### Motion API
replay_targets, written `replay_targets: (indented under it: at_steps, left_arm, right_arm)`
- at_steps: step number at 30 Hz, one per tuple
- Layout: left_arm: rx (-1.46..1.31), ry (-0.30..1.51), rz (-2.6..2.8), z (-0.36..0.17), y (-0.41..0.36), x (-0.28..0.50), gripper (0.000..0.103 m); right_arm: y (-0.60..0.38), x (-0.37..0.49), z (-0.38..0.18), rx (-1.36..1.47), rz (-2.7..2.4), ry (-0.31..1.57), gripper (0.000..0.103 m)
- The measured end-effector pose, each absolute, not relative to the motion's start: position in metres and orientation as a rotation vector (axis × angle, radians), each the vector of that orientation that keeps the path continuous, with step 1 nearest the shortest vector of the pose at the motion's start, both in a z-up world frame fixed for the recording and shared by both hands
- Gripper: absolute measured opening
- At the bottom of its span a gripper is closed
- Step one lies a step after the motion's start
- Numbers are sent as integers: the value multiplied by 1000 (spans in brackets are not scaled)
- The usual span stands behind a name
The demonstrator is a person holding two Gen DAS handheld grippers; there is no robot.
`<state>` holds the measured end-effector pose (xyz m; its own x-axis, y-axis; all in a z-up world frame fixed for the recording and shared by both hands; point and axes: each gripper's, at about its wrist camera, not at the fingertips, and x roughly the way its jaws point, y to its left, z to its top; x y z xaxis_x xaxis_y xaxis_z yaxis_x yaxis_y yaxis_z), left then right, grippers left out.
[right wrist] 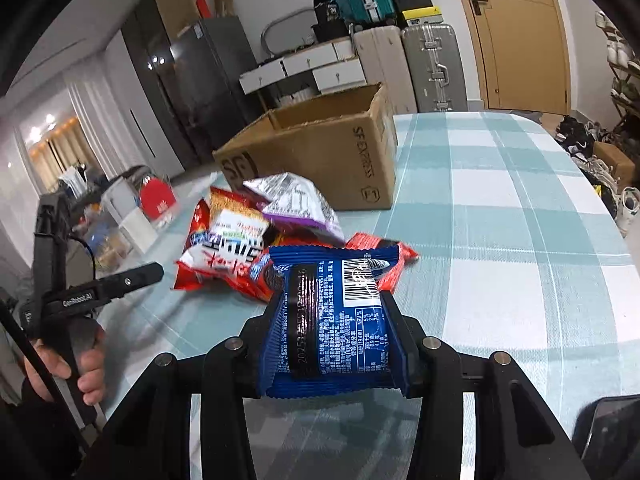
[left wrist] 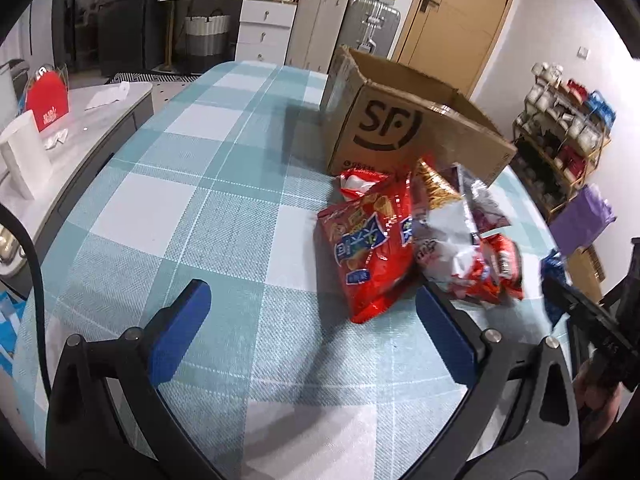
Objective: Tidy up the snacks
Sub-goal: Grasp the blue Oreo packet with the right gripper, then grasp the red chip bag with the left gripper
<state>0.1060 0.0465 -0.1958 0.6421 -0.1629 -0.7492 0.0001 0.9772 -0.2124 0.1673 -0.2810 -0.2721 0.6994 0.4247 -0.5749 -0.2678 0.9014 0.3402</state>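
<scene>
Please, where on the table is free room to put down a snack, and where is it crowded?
Free: the checked cloth left of the box and the snack pile, up to the left gripper. In the right view, the cloth right of the box is also bare. Crowded: directly before the box, where the pile lies. The right gripper holds a blue packet.

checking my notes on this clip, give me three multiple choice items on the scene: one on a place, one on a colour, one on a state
1. Where does the cardboard box stand?
A. behind the snack pile
B. on the floor
C. on a chair

2. What colour is the packet in the right gripper?
A. green
B. blue
C. yellow

3. How is the left gripper?
A. open, empty
B. shut on a bag
C. inside the box

Answers: 1 A, box sits on the checked tablecloth beyond the bags; 2 B, wrapper is blue; 3 A, nothing lies between its pads.
</scene>
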Motion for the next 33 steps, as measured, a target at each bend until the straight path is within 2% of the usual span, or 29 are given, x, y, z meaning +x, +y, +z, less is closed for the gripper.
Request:
replay_targets:
  at_steps: [26, 29, 31, 32, 33]
  left_arm:
    - [-187, 938, -133, -215, 29, 176, 100]
    - [-201, 949, -159, -218, 30, 179, 90]
    - [-206, 969, -206, -221, 27, 181, 71]
    - [-196, 970, -219, -222, 25, 182, 70]
    - [-192, 962, -238, -222, 24, 180, 58]
  right_arm:
    - [-298, 179, -272, 316, 400, 648, 46]
    - [-299, 180, -273, 325, 405, 656, 46]
    - [-300, 182, -275, 338, 424, 661, 46]
    - [-300, 182, -275, 344, 429, 663, 46]
    - [-301, 183, -276, 349, 428, 664, 46]
